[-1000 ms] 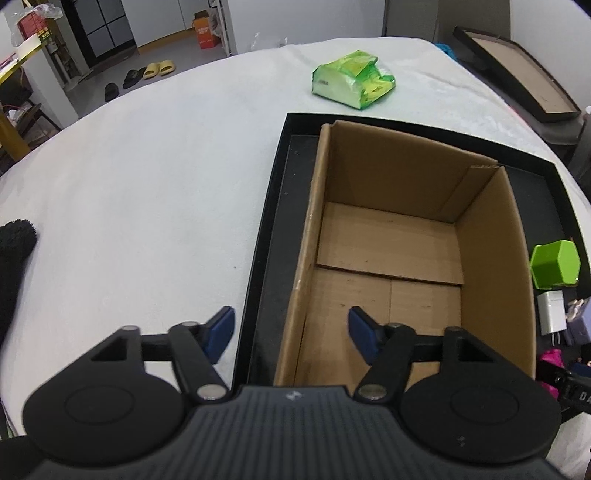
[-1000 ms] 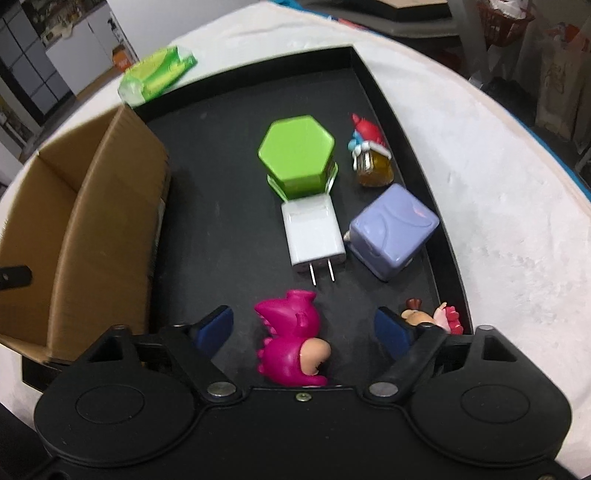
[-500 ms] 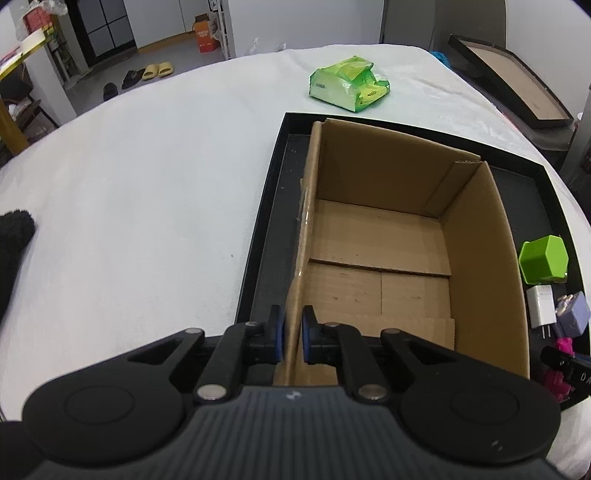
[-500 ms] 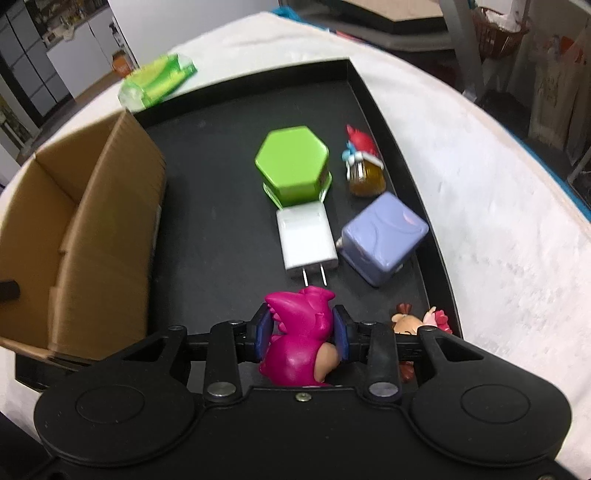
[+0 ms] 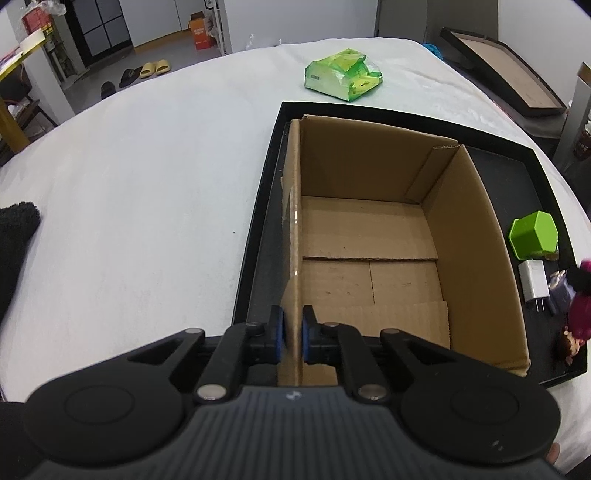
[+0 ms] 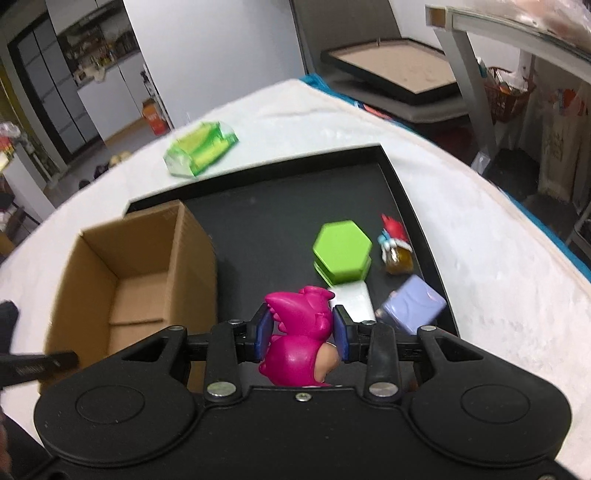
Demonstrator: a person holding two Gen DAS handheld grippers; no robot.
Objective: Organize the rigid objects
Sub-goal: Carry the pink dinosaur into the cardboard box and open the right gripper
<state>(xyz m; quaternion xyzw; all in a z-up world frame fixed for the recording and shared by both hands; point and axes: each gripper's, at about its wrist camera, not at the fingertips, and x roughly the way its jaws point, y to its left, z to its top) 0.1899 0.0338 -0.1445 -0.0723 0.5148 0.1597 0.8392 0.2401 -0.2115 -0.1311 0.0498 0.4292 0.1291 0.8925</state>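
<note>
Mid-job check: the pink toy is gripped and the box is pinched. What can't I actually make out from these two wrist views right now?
- Right wrist view: motion blur smears the green hexagon box, the small red-capped figure and the purple cube; the white charger is partly behind the pink toy.
- Right wrist view: whether the toy has left the black tray; the right gripper hides the underside.
- Left wrist view: the cardboard box near wall sits behind the left gripper.

no legible text anywhere; print on the green packet [image 5: 343, 75] and the orange carton [image 5: 201, 31] on the floor too blurred to read.
</note>
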